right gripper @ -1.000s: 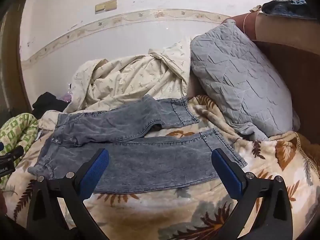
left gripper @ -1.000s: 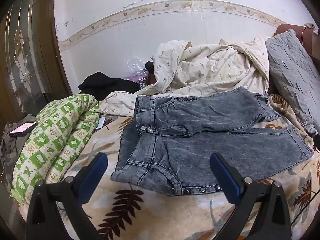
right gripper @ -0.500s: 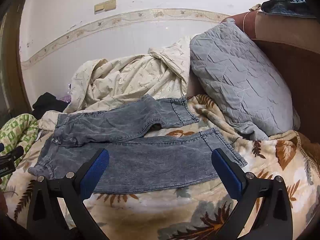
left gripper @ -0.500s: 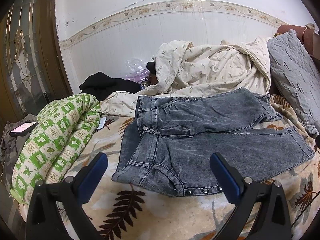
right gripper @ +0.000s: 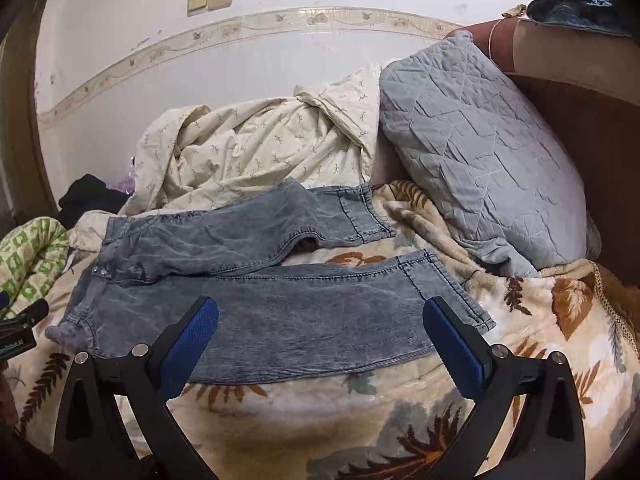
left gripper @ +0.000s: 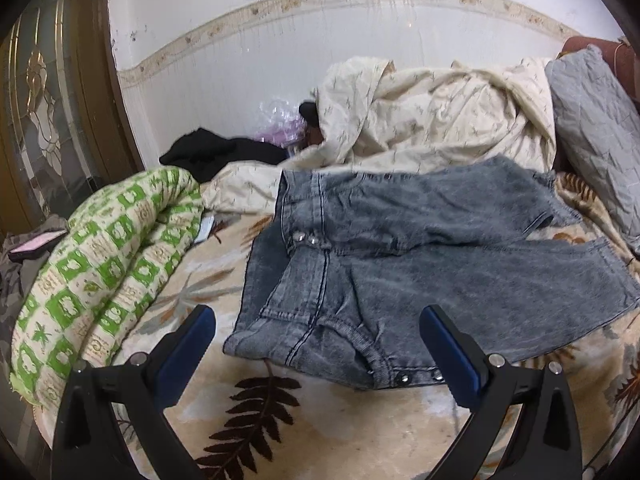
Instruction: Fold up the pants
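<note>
Green quilt point(left gripper: 100, 264) rolled at frame left, clear of the work. Left gripper point(left gripper: 316, 344) spread wide, empty, low centre, just short of the waistband. Jeans point(left gripper: 420, 264) lie flat mid-frame on the blanket point(left gripper: 320, 432), legs splayed right. Soft, limp denim with some weight; grab waistband corner and hem. Right gripper point(right gripper: 320, 340) also wide apart, empty. Cream sheet point(right gripper: 260, 152) touches the far leg; pillow point(right gripper: 480, 152) crowds the hems at right.
</note>
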The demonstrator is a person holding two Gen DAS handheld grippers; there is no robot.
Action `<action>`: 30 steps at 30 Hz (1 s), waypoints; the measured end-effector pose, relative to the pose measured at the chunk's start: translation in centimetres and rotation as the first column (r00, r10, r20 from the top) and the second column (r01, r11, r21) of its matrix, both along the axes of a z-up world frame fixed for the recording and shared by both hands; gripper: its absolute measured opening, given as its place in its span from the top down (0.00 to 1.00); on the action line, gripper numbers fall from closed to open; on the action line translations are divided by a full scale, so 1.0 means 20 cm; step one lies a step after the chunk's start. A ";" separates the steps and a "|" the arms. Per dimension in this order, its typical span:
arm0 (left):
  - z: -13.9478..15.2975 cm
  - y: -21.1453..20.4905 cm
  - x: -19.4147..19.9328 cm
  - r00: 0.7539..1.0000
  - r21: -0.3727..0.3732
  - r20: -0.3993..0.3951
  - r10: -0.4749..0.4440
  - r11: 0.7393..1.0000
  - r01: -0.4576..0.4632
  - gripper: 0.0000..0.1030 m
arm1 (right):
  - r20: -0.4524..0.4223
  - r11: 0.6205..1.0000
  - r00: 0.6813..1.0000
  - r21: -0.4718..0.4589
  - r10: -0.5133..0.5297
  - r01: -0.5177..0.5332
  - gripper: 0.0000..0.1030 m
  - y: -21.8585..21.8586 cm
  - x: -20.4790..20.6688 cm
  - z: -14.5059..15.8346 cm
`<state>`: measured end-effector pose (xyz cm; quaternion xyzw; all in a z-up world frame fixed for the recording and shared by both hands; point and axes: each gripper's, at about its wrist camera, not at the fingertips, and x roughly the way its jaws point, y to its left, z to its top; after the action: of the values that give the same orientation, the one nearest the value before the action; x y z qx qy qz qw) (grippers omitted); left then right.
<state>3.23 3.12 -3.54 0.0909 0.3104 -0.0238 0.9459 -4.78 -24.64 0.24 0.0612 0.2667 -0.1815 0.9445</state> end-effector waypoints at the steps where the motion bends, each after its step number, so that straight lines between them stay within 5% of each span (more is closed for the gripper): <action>1: -0.02 0.00 0.01 1.000 0.002 -0.010 -0.002 1.000 0.002 0.00 | -0.004 1.000 1.000 0.000 -0.003 0.003 0.00 -0.01 0.01 -0.01; 30: -0.11 -0.02 0.11 0.999 0.059 -0.039 -0.002 0.998 0.004 0.00 | -0.078 0.995 0.997 0.095 0.006 0.002 0.00 -0.13 0.10 -0.14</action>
<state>5.39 2.80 -5.66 0.1189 0.3291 -0.0176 0.9366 -2.74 -27.23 -2.61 0.0988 0.3119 -0.1700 0.9295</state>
